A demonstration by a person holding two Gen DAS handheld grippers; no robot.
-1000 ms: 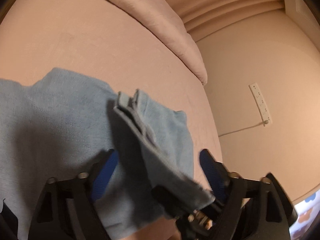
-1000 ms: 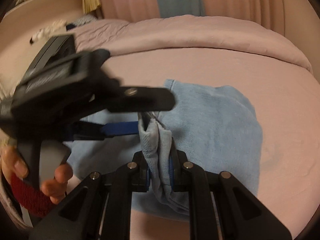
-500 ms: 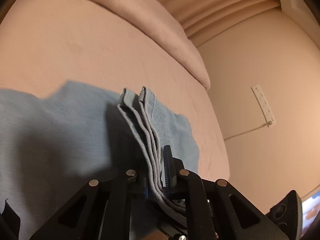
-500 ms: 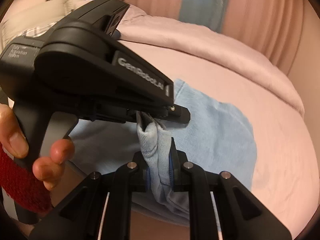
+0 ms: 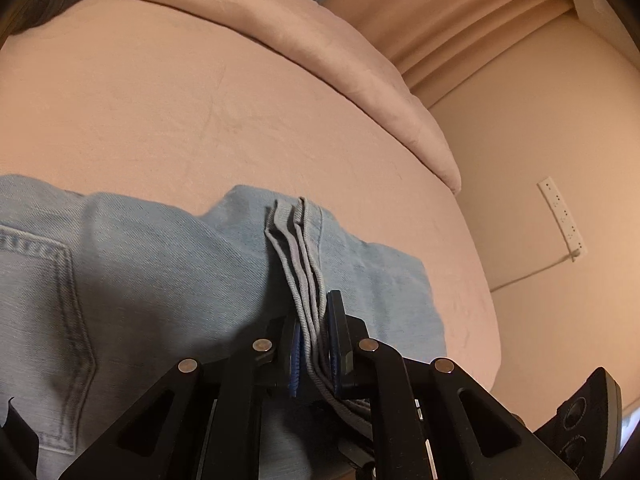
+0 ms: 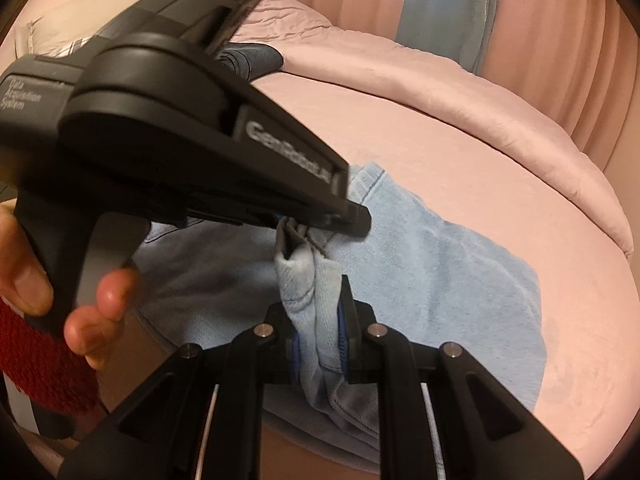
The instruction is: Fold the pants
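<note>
Denim pants [image 5: 132,280], one pair, pinched by two grippers [image 5: 316,344] [image 6: 320,320].

The left gripper [image 6: 320,220] carries pale lettering along its black side that looks like "GenRobot.AI", and further back on its housing, "Data Acquisition System".

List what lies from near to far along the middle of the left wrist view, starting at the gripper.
Left gripper shut on a bunched edge of the light blue jeans → bare pink bed sheet → rolled pink duvet along the far side → pleated curtain behind it.
</note>
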